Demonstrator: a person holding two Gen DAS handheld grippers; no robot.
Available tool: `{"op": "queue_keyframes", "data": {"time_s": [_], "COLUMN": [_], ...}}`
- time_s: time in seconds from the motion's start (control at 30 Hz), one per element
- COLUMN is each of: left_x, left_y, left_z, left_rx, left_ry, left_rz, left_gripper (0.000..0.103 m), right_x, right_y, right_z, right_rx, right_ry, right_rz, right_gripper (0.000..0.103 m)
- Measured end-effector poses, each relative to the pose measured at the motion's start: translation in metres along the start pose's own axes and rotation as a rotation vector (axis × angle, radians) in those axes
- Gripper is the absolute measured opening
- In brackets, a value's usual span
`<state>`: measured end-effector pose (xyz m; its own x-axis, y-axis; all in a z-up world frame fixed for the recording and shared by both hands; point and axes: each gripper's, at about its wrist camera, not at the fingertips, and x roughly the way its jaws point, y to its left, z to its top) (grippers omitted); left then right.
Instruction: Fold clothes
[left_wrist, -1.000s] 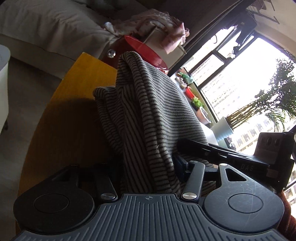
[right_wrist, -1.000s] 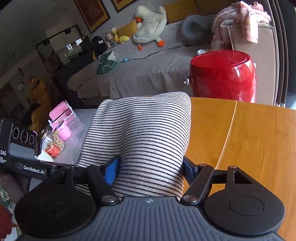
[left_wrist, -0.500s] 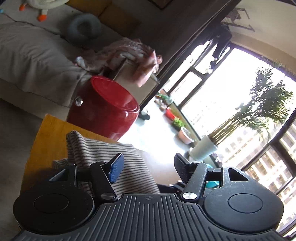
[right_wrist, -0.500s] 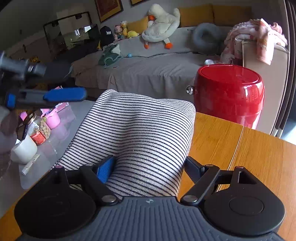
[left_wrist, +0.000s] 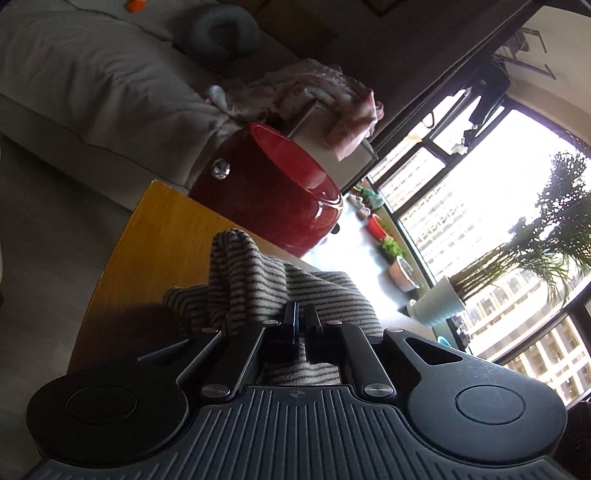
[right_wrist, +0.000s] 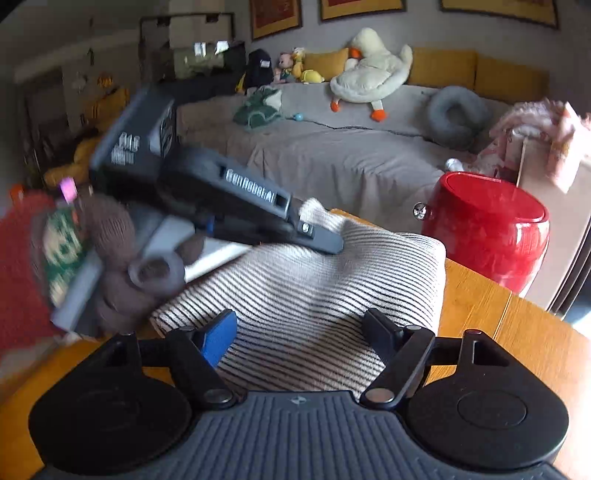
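Observation:
A black-and-white striped garment (right_wrist: 314, 295) lies bunched on the wooden table (right_wrist: 517, 332). It also shows in the left wrist view (left_wrist: 251, 280). My left gripper (left_wrist: 300, 314) has its jaws closed together at the garment's top edge; whether cloth is pinched between them I cannot tell. From the right wrist view the left gripper (right_wrist: 325, 245) rests on the far side of the garment. My right gripper (right_wrist: 299, 328) is open, with its fingers on either side of the near part of the cloth.
A red round stool (right_wrist: 487, 236) stands just beyond the table's far corner. It also shows in the left wrist view (left_wrist: 273, 195). A grey sofa (right_wrist: 351, 147) with plush toys is behind. A window with plants (left_wrist: 517, 258) is to the right. The table edge (left_wrist: 122, 236) is close on the left.
My left gripper let go of the garment, opened, then came down on its far top edge and shut. My right gripper has opened around the cloth. The garment sank lower onto the table.

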<state>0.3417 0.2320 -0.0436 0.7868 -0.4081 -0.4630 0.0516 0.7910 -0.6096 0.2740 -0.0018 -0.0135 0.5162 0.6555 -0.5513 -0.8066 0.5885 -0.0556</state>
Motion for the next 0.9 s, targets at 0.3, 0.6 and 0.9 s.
{"op": "queue_keyframes", "data": {"time_s": [0.3,0.6,0.9], "left_x": [-0.05,-0.025,-0.062], "left_y": [-0.054,-0.025,-0.066], "left_z": [-0.035,-0.033,-0.064], "left_rx": [0.207,0.163,0.22], "left_ry": [-0.002,0.0,-0.123], "left_rz": [-0.015,0.07,0.223], "left_gripper": [0.042,0.008,0.046], "right_x": [-0.045,-0.039,-0.029], "right_y": [-0.003,-0.025,-0.035], "right_z": [-0.006,-0.023,-0.037], "right_rx": [0.012,0.117,0.253], "right_ry": [-0.03,0.053,0.063], "right_rz": [-0.02,-0.05,-0.114], "right_gripper": [0.081,0.071,0.097]}}
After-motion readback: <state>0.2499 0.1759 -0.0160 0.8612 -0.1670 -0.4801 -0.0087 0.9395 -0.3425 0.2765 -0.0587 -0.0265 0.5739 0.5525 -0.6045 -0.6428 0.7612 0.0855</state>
